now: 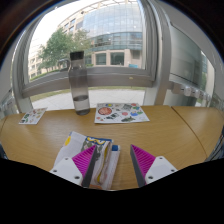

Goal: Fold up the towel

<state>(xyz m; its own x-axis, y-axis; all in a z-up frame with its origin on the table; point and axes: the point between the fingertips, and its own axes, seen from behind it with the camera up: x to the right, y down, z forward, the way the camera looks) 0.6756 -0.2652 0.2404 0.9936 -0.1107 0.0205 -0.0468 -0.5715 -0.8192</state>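
Daylight floods in through the window (105,40) beyond the gripper (113,163), and the scene outside is bright, close to washed out. The desk (150,128) ahead of the gripper is evenly lit, with a pale sheen on the wood nearest the glass. A bottle (79,80) stands backlit and dark against the panes. Straight lines bow strongly outward to either side. Detail is soft throughout.

Single view: the wide-angle camera is riding on the claw (113,163), looking forward along its two fingers (84,160) and slightly downward. It is sitting close above the desk (170,125), facing across it toward the bottle (80,79) and the window (95,40). No second view is sharing the scene.
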